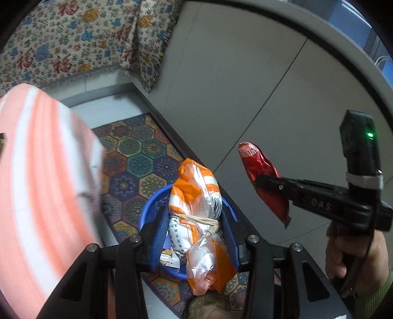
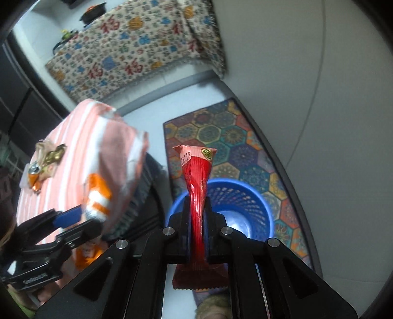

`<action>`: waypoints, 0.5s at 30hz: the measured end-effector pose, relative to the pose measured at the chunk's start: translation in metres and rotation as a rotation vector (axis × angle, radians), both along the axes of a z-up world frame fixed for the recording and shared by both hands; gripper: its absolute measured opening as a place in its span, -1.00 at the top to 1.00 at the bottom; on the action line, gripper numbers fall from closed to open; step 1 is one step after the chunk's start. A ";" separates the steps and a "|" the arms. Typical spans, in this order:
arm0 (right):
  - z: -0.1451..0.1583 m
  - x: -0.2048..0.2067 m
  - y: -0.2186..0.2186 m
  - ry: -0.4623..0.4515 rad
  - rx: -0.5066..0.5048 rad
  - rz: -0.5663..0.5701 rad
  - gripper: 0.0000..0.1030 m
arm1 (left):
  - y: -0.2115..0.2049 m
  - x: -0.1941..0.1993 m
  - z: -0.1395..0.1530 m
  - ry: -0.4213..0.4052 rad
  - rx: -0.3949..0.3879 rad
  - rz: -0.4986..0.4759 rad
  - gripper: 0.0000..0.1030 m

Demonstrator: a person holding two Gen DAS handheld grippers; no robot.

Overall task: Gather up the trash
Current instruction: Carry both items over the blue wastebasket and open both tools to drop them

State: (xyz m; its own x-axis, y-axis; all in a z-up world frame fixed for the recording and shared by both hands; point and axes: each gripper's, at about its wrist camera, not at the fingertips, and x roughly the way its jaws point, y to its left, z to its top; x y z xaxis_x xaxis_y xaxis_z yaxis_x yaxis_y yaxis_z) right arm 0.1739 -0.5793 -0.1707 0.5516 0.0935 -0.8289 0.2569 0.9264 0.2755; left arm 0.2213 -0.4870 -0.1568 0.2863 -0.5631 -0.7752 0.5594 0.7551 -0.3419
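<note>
Trash is held in both tongs above a blue basket [image 2: 242, 208] that stands on a mat of coloured hexagons [image 2: 221, 137]. The left tongs [image 1: 196, 235] clamp a crumpled orange-and-white plastic bag [image 1: 199, 220], its middle bound with pale string; in the left wrist view the bag hangs over the basket's rim, with a few scraps of printed paper visible inside the basket. The right tongs [image 2: 197, 220] are pressed shut on a red foil wrapper [image 2: 196, 186], which stands upright between the pads with its torn top above them and its crimped end below. In the right wrist view the basket's latticed wall and pale bottom lie just behind the wrapper.

The mat lies on a light grey floor [image 1: 245, 73] crossed by thin dark seams, its long edge running beside a darker grey strip. To one side stands a worktop covered with a pink-and-white striped cloth [image 2: 81, 152]; a crushed can [image 2: 33, 170] and some small wrappers lie on it, well apart from the basket. Further back, a piece of furniture is draped in a cream cloth [image 2: 137, 49] printed with red characters and blue and orange motifs, fringed along its lower edge. A dark pot with an orange lid [image 2: 92, 11] sits on a pale surface behind it. A hand [image 1: 351, 252] in a green sleeve holds the right tongs' handle.
</note>
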 end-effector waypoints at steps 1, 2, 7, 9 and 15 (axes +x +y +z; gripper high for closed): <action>-0.004 -0.002 -0.003 0.002 0.004 -0.005 0.88 | -0.006 0.002 -0.005 0.004 0.005 -0.006 0.16; -0.008 -0.003 -0.007 0.004 0.011 -0.009 0.88 | -0.011 0.003 -0.009 0.007 0.010 -0.012 0.16; -0.020 -0.006 -0.019 0.012 0.055 -0.024 0.86 | -0.029 0.006 -0.032 0.006 0.037 -0.033 0.13; -0.024 -0.005 -0.024 0.006 0.068 -0.033 0.77 | -0.034 0.010 -0.041 0.012 0.045 -0.032 0.07; -0.020 -0.012 -0.033 -0.029 0.088 -0.095 -0.13 | -0.042 0.021 -0.059 0.046 0.064 -0.017 -0.14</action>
State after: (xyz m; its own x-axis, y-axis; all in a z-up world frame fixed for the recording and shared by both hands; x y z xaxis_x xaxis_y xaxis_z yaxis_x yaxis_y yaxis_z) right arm 0.1623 -0.6125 -0.1908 0.5851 0.1117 -0.8033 0.3328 0.8702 0.3633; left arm 0.2423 -0.5291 -0.2159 0.2401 -0.5162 -0.8221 0.5574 0.7666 -0.3186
